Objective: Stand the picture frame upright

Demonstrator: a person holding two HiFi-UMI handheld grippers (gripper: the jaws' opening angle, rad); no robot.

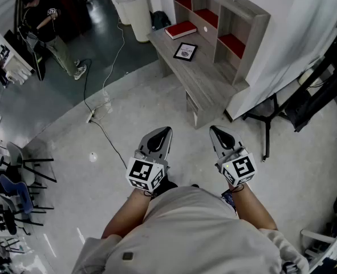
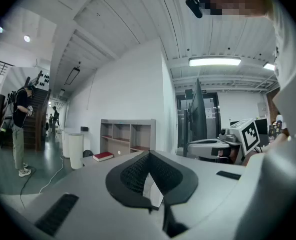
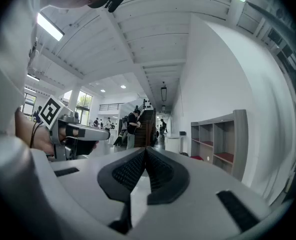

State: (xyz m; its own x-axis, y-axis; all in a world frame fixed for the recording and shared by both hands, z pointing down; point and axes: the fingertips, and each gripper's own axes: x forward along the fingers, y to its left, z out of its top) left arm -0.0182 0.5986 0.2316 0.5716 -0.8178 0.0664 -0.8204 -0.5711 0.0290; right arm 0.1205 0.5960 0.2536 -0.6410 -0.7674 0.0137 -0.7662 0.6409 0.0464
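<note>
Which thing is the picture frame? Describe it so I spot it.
Find the grey wooden desk with cubbyholes straight ahead. On its top, lying flat, is the small black-edged picture frame. Its only neighbour there, a red book, is plain red.

I count two claws, the left claw [image 1: 166,131] and the right claw [image 1: 214,130]. At twelve o'clock stands one table [image 1: 205,80] carrying one picture frame [image 1: 185,51] and one red book [image 1: 181,29]. One shelf unit [image 1: 254,33] rises along its far side, with three red-floored compartments [image 1: 232,44] that I can see. There is one white bin [image 1: 138,16] at eleven o'clock and one person [image 1: 51,21] at ten. Two cables lie on the floor [image 1: 157,101]: one black cable [image 1: 86,90] and one white cable [image 1: 121,41].
</note>
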